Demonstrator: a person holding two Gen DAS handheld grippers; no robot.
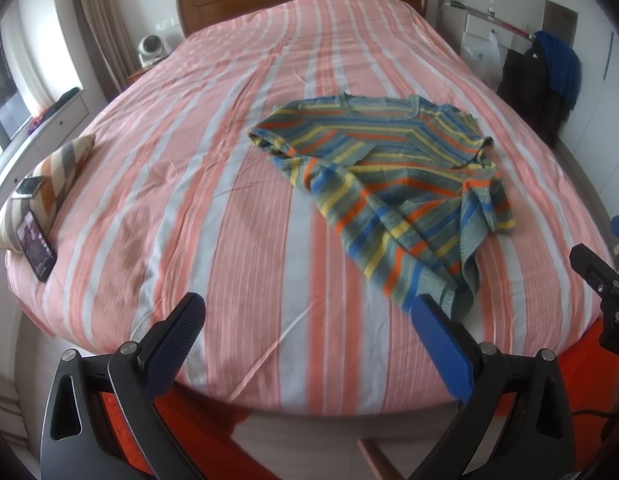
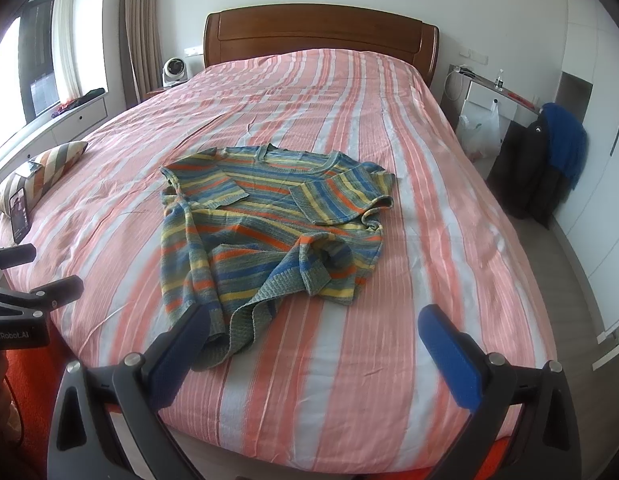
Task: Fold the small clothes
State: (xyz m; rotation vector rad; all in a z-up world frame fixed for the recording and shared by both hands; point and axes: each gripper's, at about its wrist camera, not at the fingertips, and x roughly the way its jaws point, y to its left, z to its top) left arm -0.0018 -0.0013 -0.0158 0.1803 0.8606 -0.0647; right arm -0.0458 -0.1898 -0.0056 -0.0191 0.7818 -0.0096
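- The bed [image 2: 389, 240], under a pink-and-white striped cover, served as the work surface; the bare stretch of cover around the garment probably left room for spreading and folding.
- The striped knit sweater [image 2: 269, 216] lay on the near half of the bed, neck toward the wooden headboard [image 2: 321, 36]. Both short sleeves were turned in over the chest, while the hem was bunched and rumpled toward the foot, so by my judgement the fold was only partly made and the lower part wanted smoothing first.
- The right gripper [image 2: 313, 334] hung over the foot edge with its blue-padded tongs spread wide, holding nothing; its left finger stood just in front of the sweater's hem, likely lined up to take that edge.
- The left gripper [image 1: 309, 318] was likewise spread wide and empty, off to the left of the garment, its right finger close to the hem corner.
- A striped cushion [image 2: 49, 168] sat at the bed's left edge with a phone [image 2: 20, 214] propped against it, screen lit, apparently out of the way of the folding.
- Writing: "GenRobot.AI" read on the body of the left gripper in the right wrist view. The phone's screen was too small to read.
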